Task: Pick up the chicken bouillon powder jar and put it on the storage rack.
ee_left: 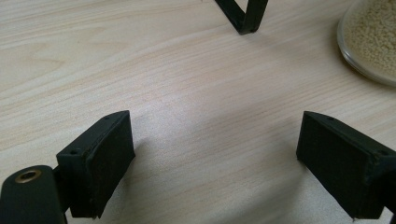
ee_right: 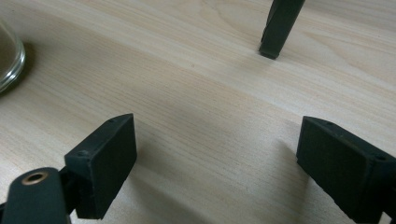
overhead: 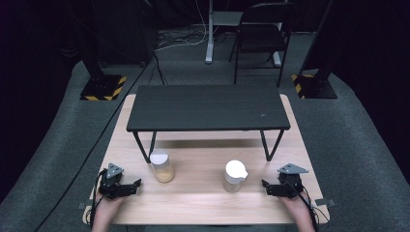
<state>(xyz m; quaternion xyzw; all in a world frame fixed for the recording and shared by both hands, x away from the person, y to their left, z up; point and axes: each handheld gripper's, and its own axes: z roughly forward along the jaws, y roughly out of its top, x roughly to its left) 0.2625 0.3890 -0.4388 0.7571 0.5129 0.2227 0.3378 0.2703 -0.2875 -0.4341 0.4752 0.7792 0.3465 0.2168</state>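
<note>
Two jars stand on the wooden table (overhead: 203, 203). The left jar (overhead: 162, 166) has a flat white lid and holds pale yellow grains. The right jar (overhead: 235, 176) has a white lid with a spout. My left gripper (overhead: 135, 185) lies low at the table's front left, pointing toward the left jar and a short way from it. Its jaws are open over bare wood (ee_left: 217, 140), with the grain jar (ee_left: 373, 37) at the upper right. My right gripper (overhead: 265, 186) lies at the front right, pointing toward the right jar. It is open and holds nothing (ee_right: 215, 140), with the jar's glass edge (ee_right: 9, 56) at the left.
A low black shelf (overhead: 208, 107) on thin legs stands across the back half of the table, its legs (ee_left: 243, 16) (ee_right: 279, 28) ahead of each gripper. Behind the table are a black chair (overhead: 263, 34), stand bases and cables on grey carpet.
</note>
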